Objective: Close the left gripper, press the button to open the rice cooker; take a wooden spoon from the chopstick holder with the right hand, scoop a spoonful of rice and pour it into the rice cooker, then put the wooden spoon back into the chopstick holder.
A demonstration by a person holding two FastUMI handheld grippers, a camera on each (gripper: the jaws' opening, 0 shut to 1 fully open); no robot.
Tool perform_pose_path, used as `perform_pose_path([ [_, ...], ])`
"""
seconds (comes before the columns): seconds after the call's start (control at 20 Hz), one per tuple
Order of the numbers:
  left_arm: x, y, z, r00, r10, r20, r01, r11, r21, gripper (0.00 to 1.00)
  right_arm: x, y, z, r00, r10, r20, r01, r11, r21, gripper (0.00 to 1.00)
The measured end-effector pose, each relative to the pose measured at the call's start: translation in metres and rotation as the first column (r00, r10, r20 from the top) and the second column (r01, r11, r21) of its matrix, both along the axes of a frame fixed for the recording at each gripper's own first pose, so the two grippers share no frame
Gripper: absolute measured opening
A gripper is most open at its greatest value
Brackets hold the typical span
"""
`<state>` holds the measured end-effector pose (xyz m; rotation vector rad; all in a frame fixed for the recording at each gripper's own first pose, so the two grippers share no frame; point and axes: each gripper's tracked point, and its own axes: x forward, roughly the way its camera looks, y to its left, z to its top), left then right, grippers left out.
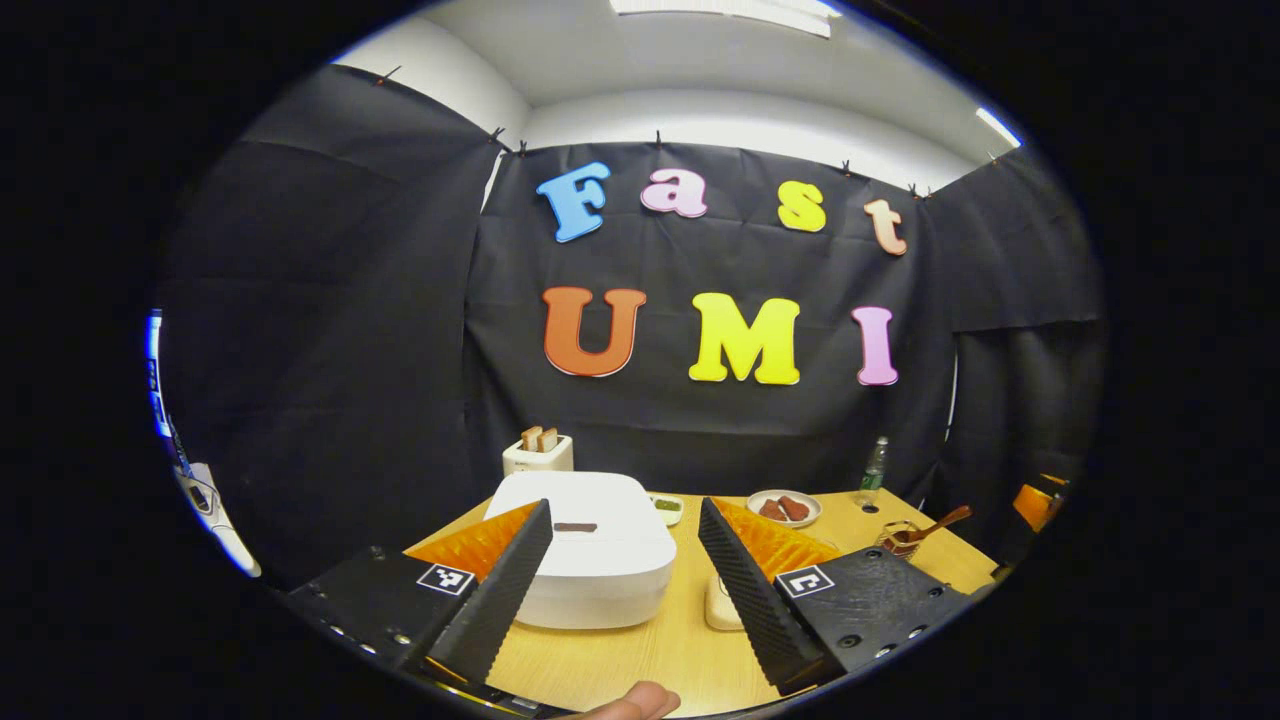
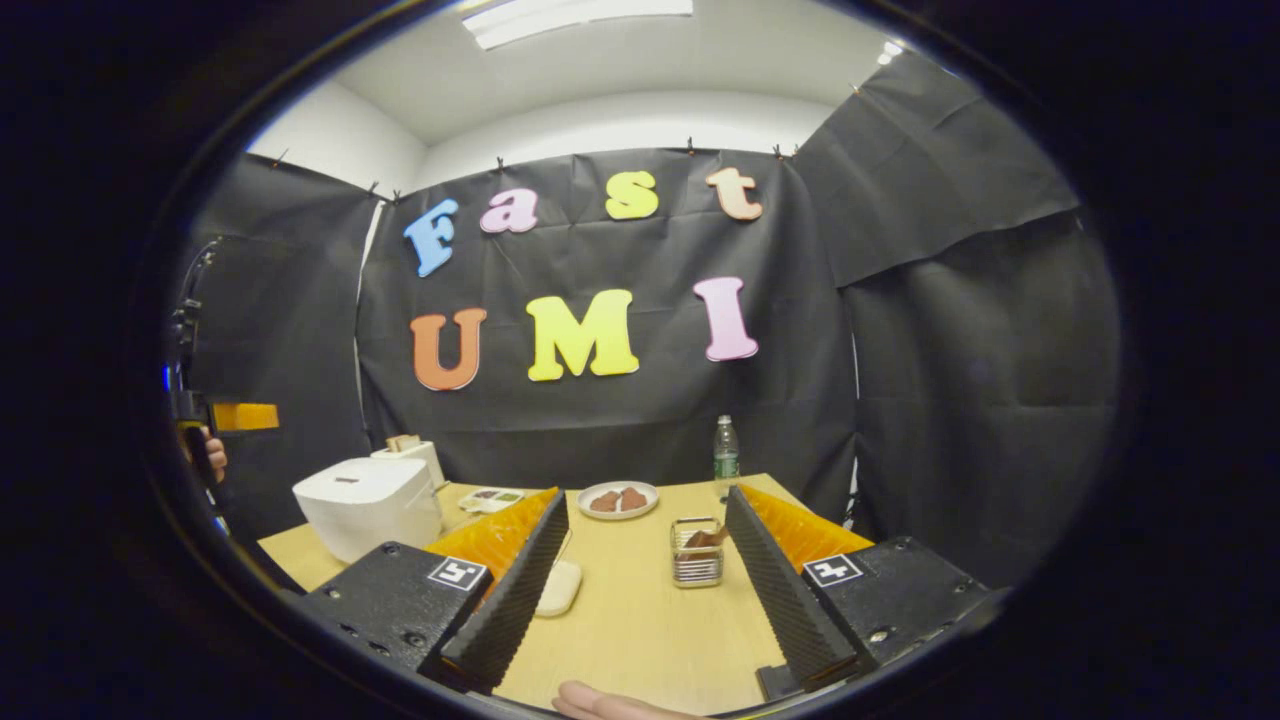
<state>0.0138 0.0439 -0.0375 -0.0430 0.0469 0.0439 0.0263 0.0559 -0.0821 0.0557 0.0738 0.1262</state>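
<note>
The white rice cooker [image 1: 590, 560] stands with its lid down, a dark strip on top, just beyond my left gripper [image 1: 622, 510], which is open and level with it. In the right gripper view the rice cooker [image 2: 368, 505] is at the far left. The wire chopstick holder [image 2: 697, 552] holds a wooden spoon [image 2: 705, 538] and stands a short way ahead of my open right gripper [image 2: 645, 495], between its fingers. The left gripper view puts the holder [image 1: 900, 540] and the spoon [image 1: 945, 522] at the right. A small white dish [image 2: 558, 588] lies partly behind a finger.
On the wooden table [image 2: 640, 630] stand a toaster [image 1: 537, 455] behind the cooker, a plate of brown food [image 2: 618, 499], a plastic bottle [image 2: 726, 450] at the back, and a small dish with green food [image 1: 667, 506]. A thumb [image 1: 630, 703] shows at the bottom.
</note>
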Motion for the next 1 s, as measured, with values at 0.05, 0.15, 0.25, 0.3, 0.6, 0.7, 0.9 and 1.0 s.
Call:
perform_pose_path([
  [0.05, -0.009, -0.004, -0.001, 1.0, -0.011, 0.01, 0.011, 1.0, 0.003, 0.94, 0.001, -0.001, -0.001, 1.0, -0.004, -0.007, 0.004, 1.0, -0.001, 0.99],
  [0.15, -0.025, -0.01, -0.003, 1.0, -0.012, 0.029, 0.012, 1.0, 0.018, 0.94, 0.003, -0.004, 0.002, 1.0, -0.02, -0.008, 0.02, 1.0, -0.012, 1.0],
  [0.25, -0.04, -0.015, -0.006, 0.999, -0.005, 0.046, 0.003, 0.999, 0.039, 0.94, 0.003, 0.0, 0.006, 1.0, -0.017, -0.009, 0.017, 1.0, -0.002, 0.96],
  [0.3, -0.045, -0.017, -0.005, 0.998, 0.0, 0.058, -0.003, 0.998, 0.059, 0.94, 0.001, 0.006, 0.008, 1.0, -0.006, -0.01, 0.006, 1.0, -0.002, 0.99],
  [0.6, -0.055, -0.039, -0.002, 0.992, -0.025, 0.122, 0.011, 0.993, 0.115, 0.94, -0.008, 0.015, 0.007, 1.0, -0.004, -0.02, 0.004, 1.0, 0.02, 0.99],
  [0.7, -0.054, -0.041, -0.003, 0.991, -0.036, 0.126, 0.021, 0.993, 0.118, 0.95, -0.013, 0.02, 0.008, 1.0, 0.0, -0.018, 0.0, 1.0, 0.002, 0.99],
  [0.9, -0.055, -0.042, -0.007, 0.992, -0.037, 0.117, 0.023, 0.992, 0.122, 0.96, -0.02, 0.016, 0.025, 0.998, -0.029, 0.047, 0.03, 0.999, -0.029, 0.99],
  [1.0, -0.055, -0.041, -0.006, 0.993, -0.027, 0.118, 0.013, 0.993, 0.117, 0.96, -0.023, 0.012, 0.028, 0.997, -0.051, 0.063, 0.053, 0.998, -0.035, 1.0],
])
